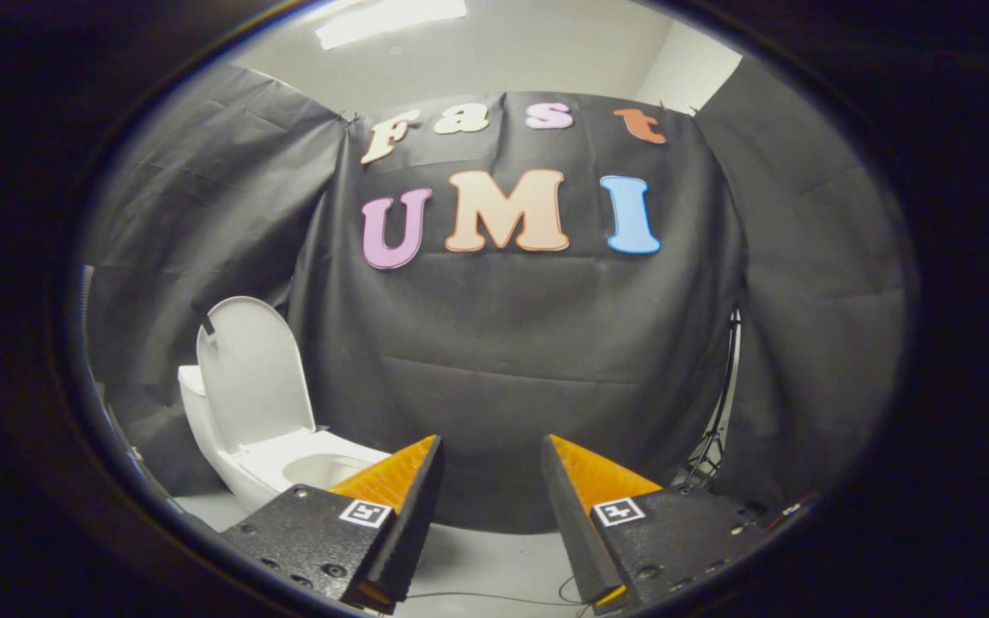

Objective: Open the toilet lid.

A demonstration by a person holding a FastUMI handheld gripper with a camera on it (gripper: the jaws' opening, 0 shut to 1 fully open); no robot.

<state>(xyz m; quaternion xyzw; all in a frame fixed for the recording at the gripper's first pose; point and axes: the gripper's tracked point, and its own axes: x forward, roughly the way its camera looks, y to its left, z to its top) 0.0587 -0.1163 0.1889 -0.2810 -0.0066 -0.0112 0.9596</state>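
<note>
Gripper view: the gripper [492,446] faces the black cloth wall [512,360], and the toilet [237,455] stands well off to one side of where the fingers point.
Landmark: the toilet, white, set against the cloth wall on a pale floor [494,571].
Toilet lid: the lid [250,369] stands upright above the bowl, leaning back toward the tank [191,382]; the seat rim and the bowl's hollow show bare below it.
Gripper state: fingers spread wide with nothing between them, well apart from the toilet and touching no part of it.
Task standing: judged from how the lid stands, the opening looks done; the lid is raised past its balance point and seems to rest by itself.
Step in hand: most likely a retreat or a final check, not a lift.
How to do it well: keep the fingers wide and clear of the toilet so nothing catches the lid's edge and tips it forward; move slowly and away from the bowl. If the lid looked unsteady, a light push on its upper edge toward the tank would seat it.
Risk: a knock to the lid from the side could drop it shut.
Other things: a dark stand [718,429] leans near the cloth, on the far side from the toilet.
</note>
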